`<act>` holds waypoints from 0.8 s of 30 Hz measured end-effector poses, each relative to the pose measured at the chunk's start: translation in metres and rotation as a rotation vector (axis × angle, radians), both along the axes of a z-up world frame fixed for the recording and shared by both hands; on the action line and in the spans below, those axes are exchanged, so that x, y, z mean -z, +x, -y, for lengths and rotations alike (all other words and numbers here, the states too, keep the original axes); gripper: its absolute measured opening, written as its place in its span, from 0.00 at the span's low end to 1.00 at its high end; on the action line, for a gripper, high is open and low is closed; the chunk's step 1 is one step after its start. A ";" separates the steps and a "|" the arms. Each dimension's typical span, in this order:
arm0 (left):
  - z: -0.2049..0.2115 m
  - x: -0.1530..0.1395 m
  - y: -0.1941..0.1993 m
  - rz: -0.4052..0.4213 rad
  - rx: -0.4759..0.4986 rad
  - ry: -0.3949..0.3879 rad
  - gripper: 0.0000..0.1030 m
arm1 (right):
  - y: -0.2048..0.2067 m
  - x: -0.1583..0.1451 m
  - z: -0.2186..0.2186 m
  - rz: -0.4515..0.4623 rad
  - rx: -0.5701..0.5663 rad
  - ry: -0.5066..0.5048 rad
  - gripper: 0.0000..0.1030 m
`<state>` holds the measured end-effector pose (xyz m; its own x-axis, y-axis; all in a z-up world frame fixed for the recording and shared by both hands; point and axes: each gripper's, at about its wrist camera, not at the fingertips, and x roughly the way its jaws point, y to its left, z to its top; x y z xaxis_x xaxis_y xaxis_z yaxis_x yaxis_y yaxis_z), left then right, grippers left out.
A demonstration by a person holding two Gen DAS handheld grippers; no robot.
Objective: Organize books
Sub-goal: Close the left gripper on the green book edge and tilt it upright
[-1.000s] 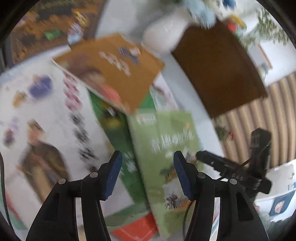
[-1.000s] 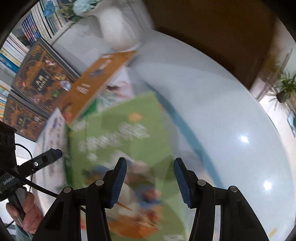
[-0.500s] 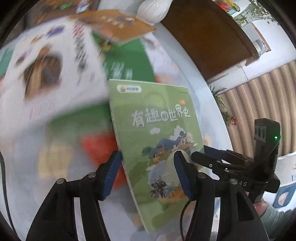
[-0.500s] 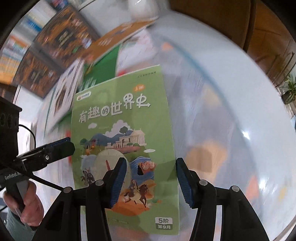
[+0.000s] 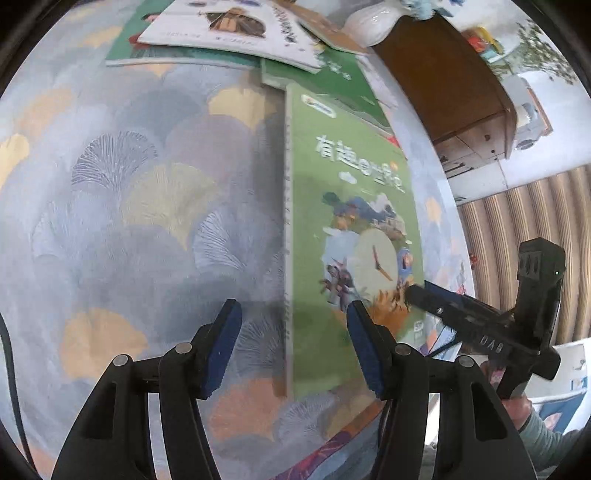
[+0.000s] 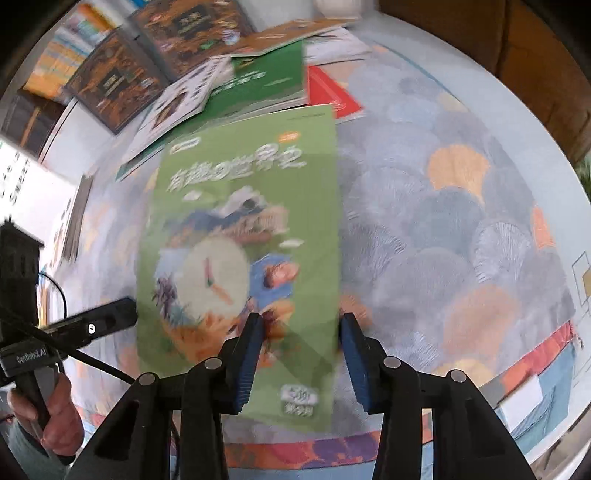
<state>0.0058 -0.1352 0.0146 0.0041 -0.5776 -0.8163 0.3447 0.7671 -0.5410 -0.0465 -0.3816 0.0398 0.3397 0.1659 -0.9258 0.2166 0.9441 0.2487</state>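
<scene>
A light green picture book (image 5: 347,206) with a clock drawing lies flat on the patterned tablecloth; it also shows in the right wrist view (image 6: 243,236). My left gripper (image 5: 293,347) is open, its fingers astride the book's near left edge. My right gripper (image 6: 301,354) is open over the book's near right corner, and it shows in the left wrist view (image 5: 461,317) at the book's right side. A heap of other books (image 5: 236,33) lies beyond: a white one, dark green ones and an orange one.
A white vase (image 5: 369,22) and a brown cabinet (image 5: 450,74) stand behind the heap. Two dark ornate books (image 6: 147,51) lean by a bookshelf at far left. A red book (image 6: 332,96) pokes out under the heap. The table edge (image 6: 406,443) runs close below.
Both grippers have drawn back toward the near table edge. The green book now lies lower and nearer, away from the heap. The right jaws look a little narrower than before.
</scene>
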 end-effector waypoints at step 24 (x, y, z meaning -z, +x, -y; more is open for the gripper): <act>0.011 0.021 0.017 -0.174 -0.076 -0.252 0.18 | -0.014 0.003 -0.002 0.064 0.204 0.156 0.50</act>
<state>0.0229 -0.1464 -0.0066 -0.0728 -0.7651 -0.6397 0.1772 0.6213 -0.7633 -0.0605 -0.3798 0.0370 0.4377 0.2270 -0.8700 0.3773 0.8319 0.4069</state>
